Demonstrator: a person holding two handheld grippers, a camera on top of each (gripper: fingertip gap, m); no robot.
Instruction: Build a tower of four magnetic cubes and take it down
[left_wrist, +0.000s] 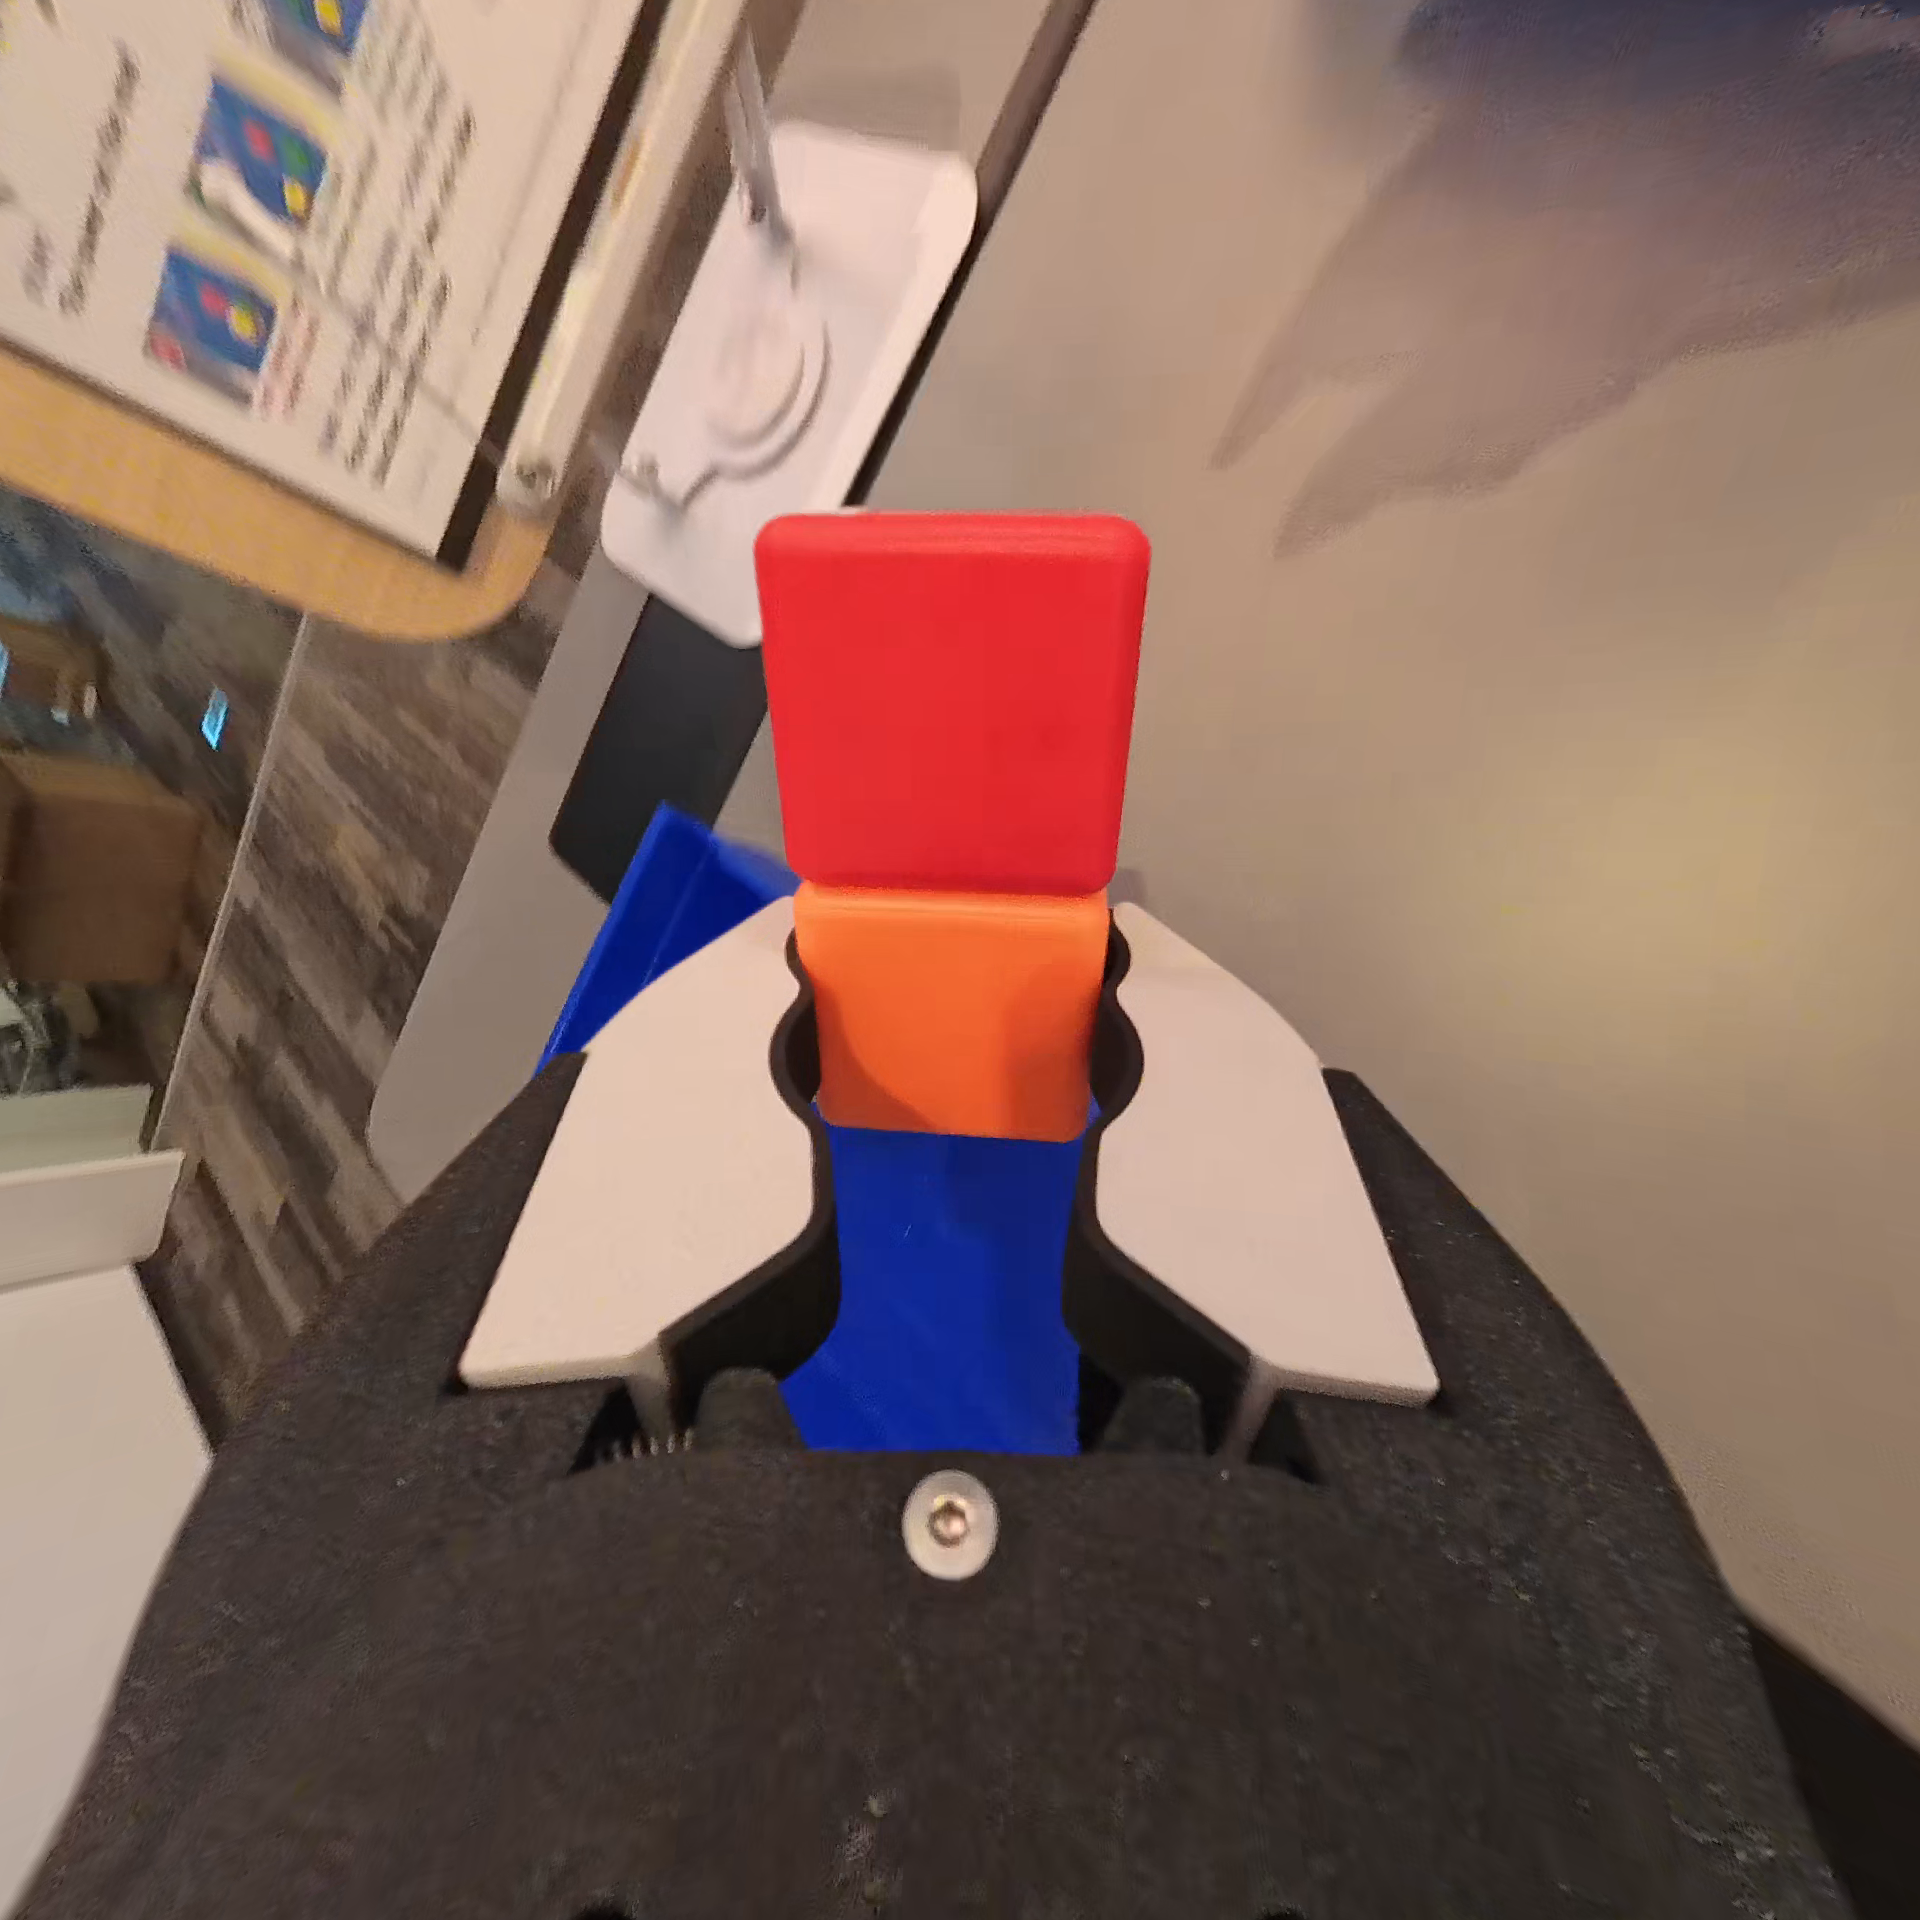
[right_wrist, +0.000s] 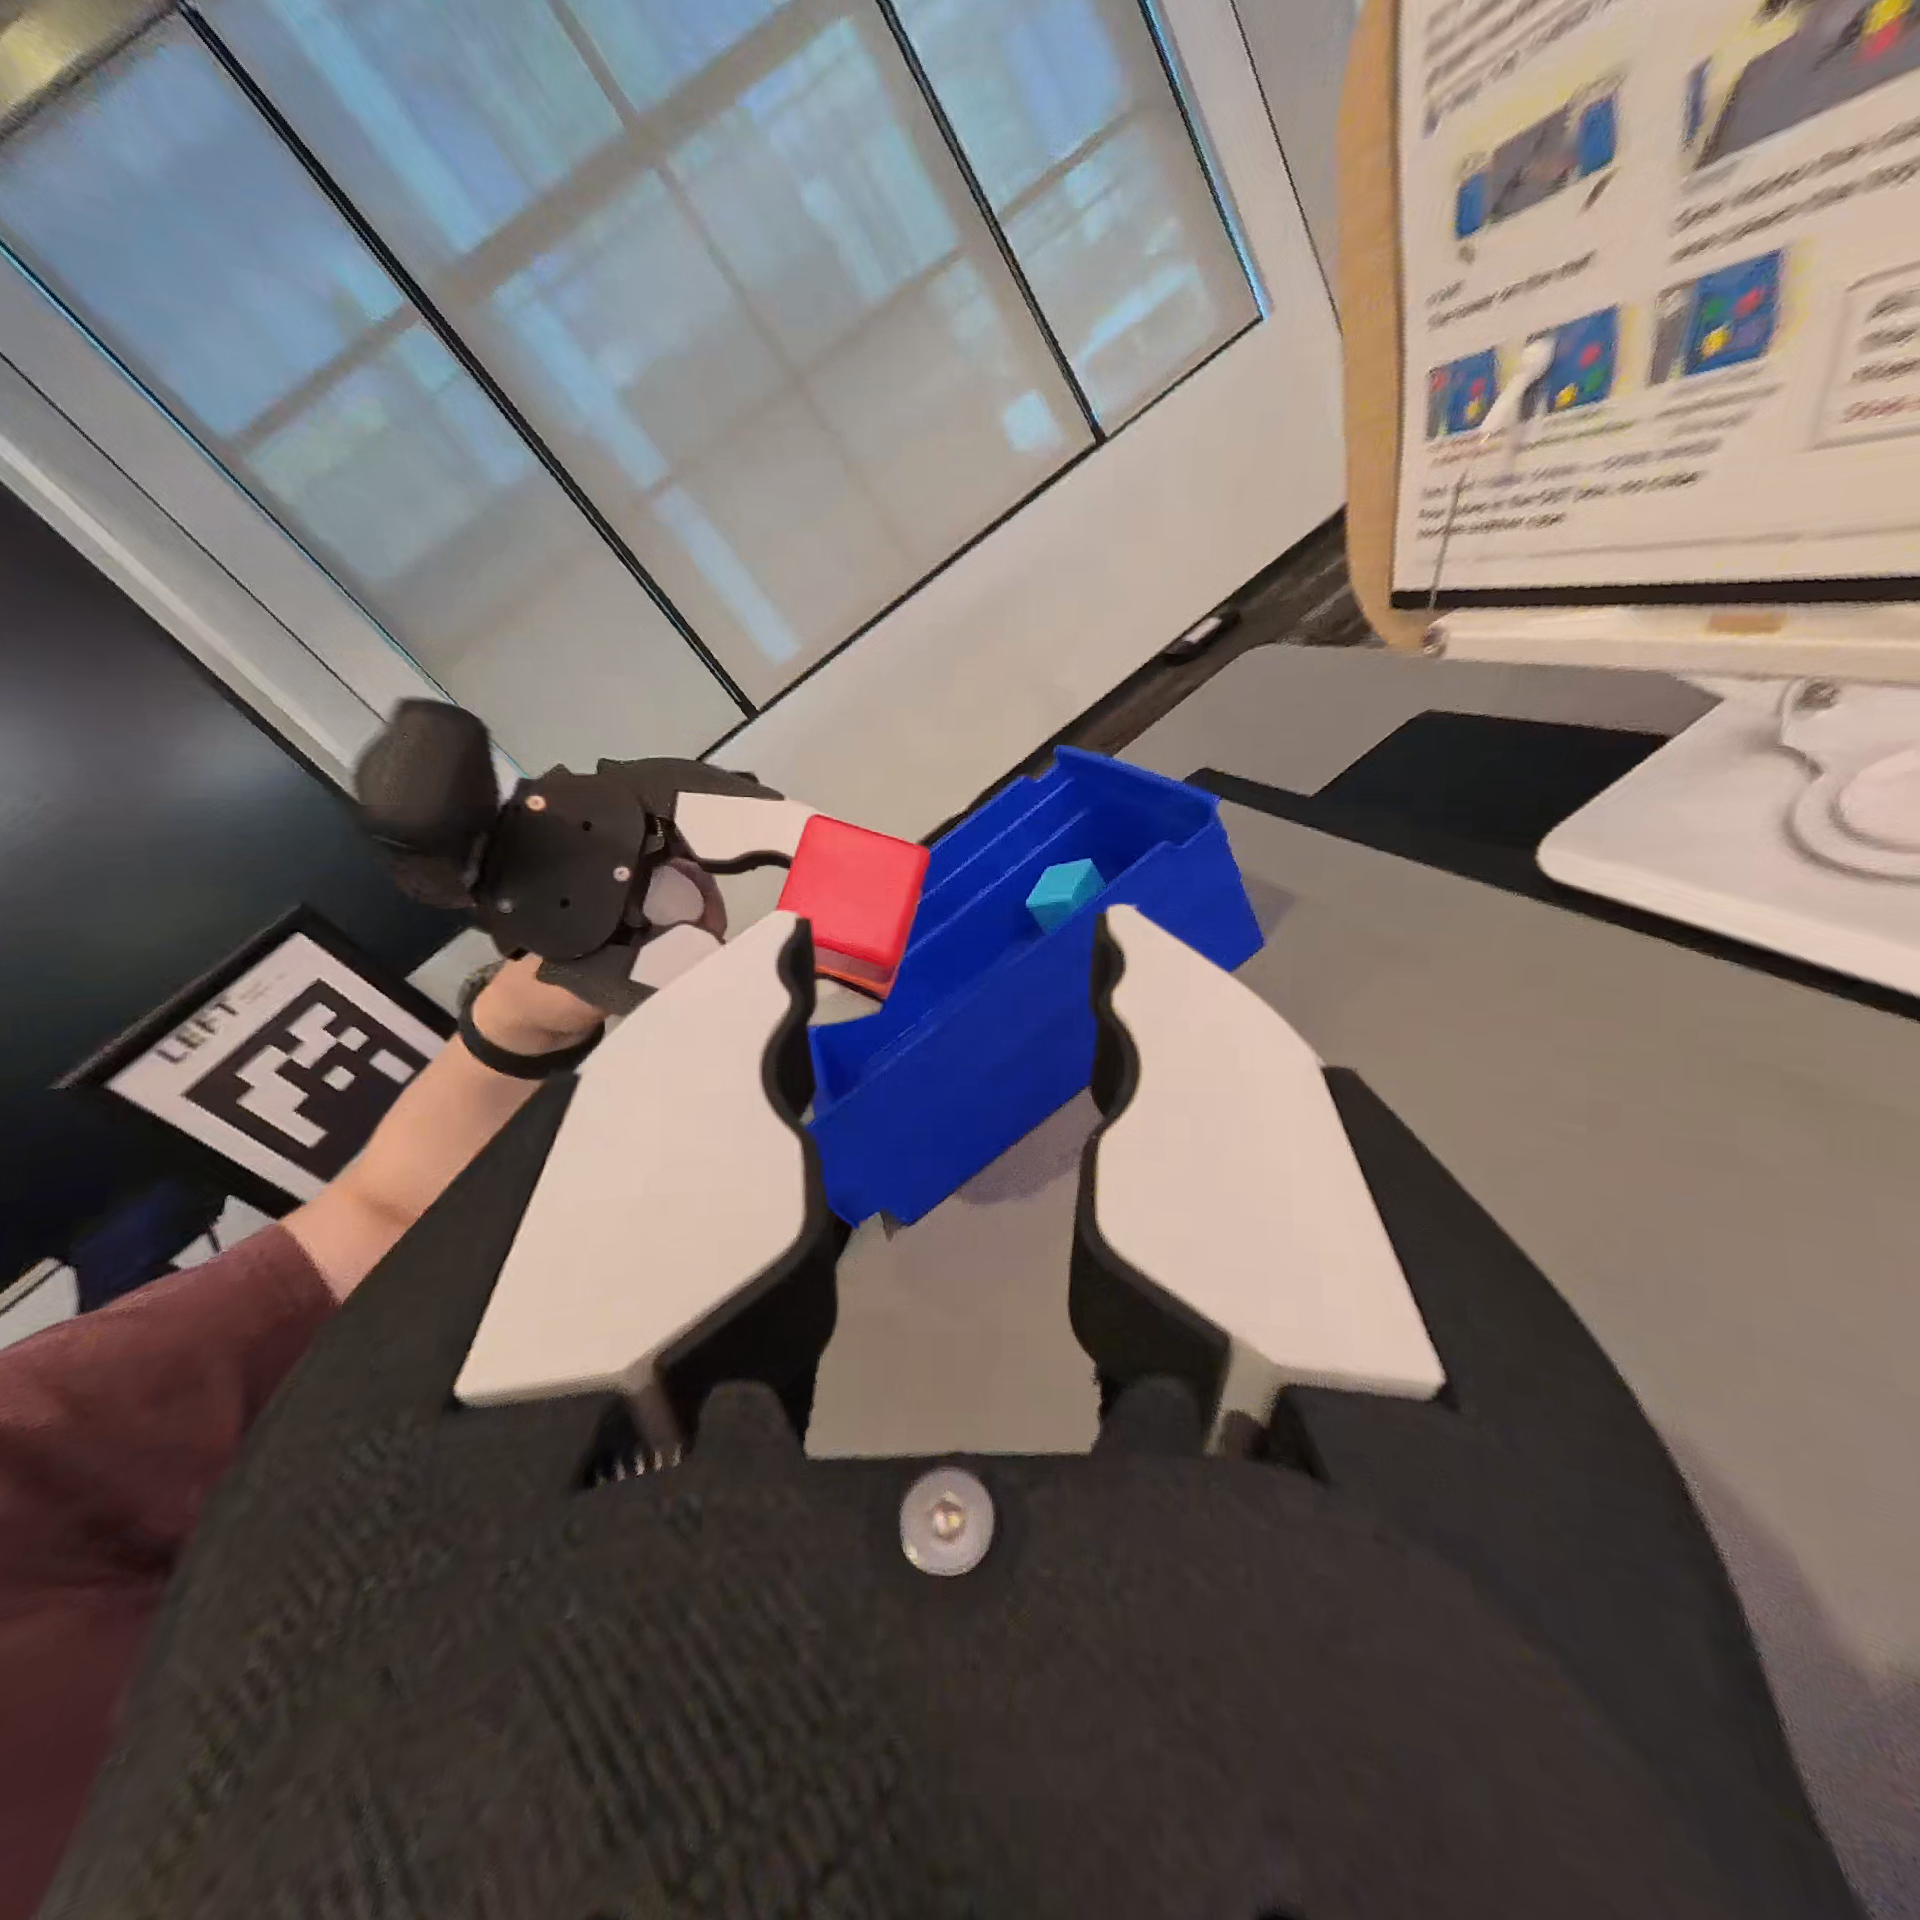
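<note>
The left gripper (left_wrist: 951, 1013) is closed on a matte orange plastic cube with rounded edges (left_wrist: 951, 1013), clamped between its white fingers (left_wrist: 665, 1153). A larger-looking glossy red plastic cube (left_wrist: 951, 707) is stuck to the orange one's far face, beyond the fingertips. Both are held in the air above a blue plastic bin (right_wrist: 997, 1029), which stands on the grey worktop (right_wrist: 1507, 1091). A small teal cube (right_wrist: 1062, 896) is seen inside the bin. The right gripper (right_wrist: 951, 956) is held open and empty, its fingers (right_wrist: 1236, 1164) spread near the bin's front wall. A white stand base (right_wrist: 1714, 831) is seen further back, under a blurred printed sheet (right_wrist: 1662, 312).
</note>
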